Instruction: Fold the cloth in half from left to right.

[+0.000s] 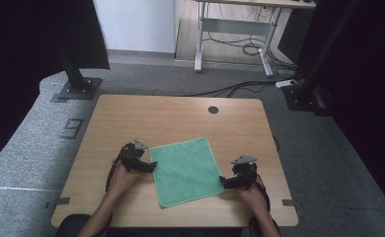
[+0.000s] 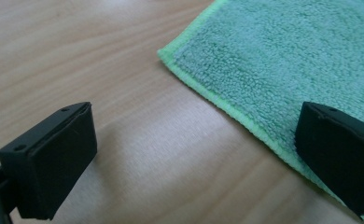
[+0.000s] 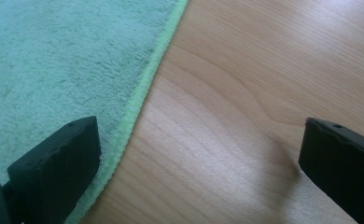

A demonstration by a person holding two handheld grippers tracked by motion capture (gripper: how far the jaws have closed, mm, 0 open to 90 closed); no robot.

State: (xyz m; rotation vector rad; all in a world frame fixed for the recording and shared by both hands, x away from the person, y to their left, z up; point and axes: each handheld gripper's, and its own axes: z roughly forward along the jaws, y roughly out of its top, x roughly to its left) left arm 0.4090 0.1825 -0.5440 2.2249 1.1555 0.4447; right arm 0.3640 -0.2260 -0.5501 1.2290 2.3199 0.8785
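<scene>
Between left gripper [image 1: 151, 167] and right gripper [image 1: 223, 181], green cloth [image 1: 186, 170].

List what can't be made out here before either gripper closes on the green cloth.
- Flat green terry cloth: underside hidden in every view by its own fabric.
- Left gripper: right jaw covers the cloth's hem in left gripper view.
- Right gripper: whether its left jaw touches the cloth can't be told.

High overhead, gripper views close, sharing cloth [image 1: 186, 171]

Tongs [image 3: 201, 163] spread wide, straddling green cloth [image 3: 63, 60] edge (left jaw over cloth), wooden table [image 3: 264, 70].
</scene>
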